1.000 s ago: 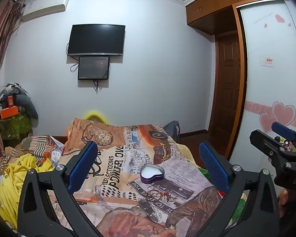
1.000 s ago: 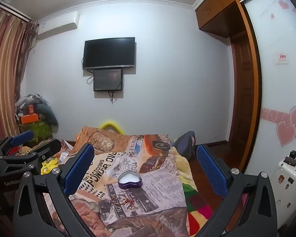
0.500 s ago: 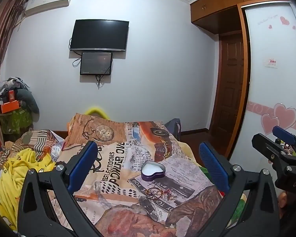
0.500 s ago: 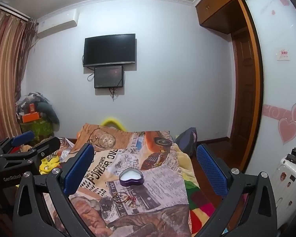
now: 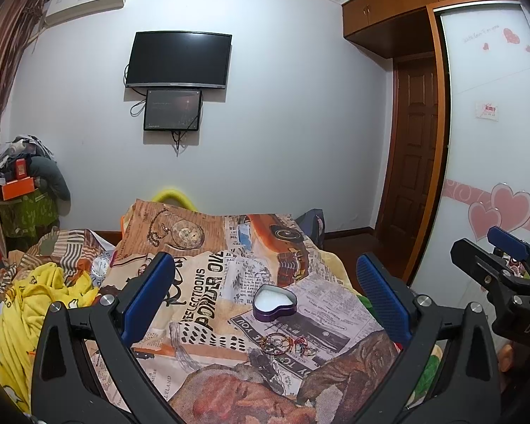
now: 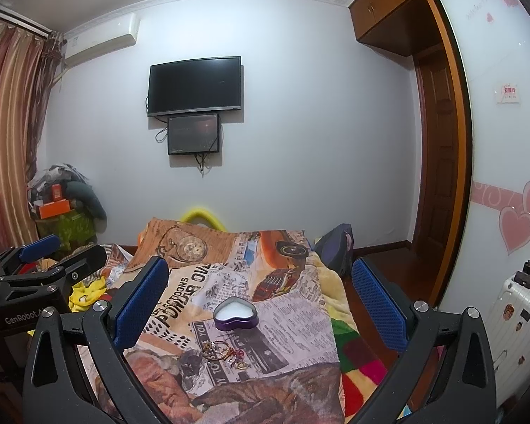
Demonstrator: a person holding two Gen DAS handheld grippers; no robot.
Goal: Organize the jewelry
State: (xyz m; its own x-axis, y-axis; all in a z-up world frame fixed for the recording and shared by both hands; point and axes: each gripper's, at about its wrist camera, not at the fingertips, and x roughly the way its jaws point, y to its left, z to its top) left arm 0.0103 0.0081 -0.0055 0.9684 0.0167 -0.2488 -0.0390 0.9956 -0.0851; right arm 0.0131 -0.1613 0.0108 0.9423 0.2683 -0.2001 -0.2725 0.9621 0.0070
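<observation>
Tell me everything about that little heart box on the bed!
The heart box is a small heart-shaped tin with shiny purple sides and a pale, whitish inside. It has no lid on, so it sits open and looks empty. It rests flat on the printed blanket, its point toward the camera in the right view. A little pile of jewelry lies just in front of it, not touching. Neither tool touches it; both are open and held back from it.
</observation>
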